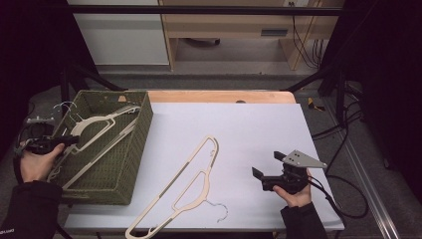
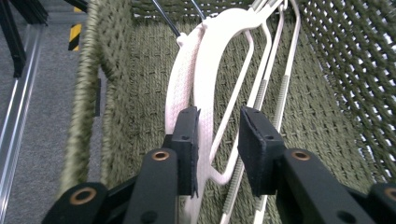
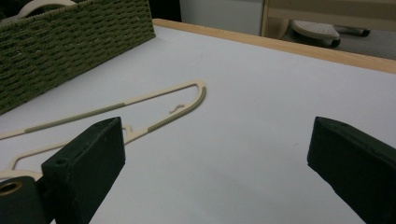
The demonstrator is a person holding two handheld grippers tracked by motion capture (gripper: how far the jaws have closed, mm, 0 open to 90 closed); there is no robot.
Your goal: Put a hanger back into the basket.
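High view: we see the white table (image 1: 249,129) lying mostly bare, its far wooden edge free. The green woven basket (image 1: 127,164) fills the left edge. In it lie cream hangers (image 1: 94,124); our left gripper (image 2: 217,140), jaws parted, straddles one without clamping it. Another hanger (image 1: 184,191) lies at the table's near edge. Our right gripper (image 1: 268,172) hovers released just beside it.

A cream hanger (image 2: 205,70) leans tilted inside the green woven basket (image 1: 142,129) atop other hangers; another cream hanger (image 1: 186,186) lies flat on the table (image 1: 259,129)
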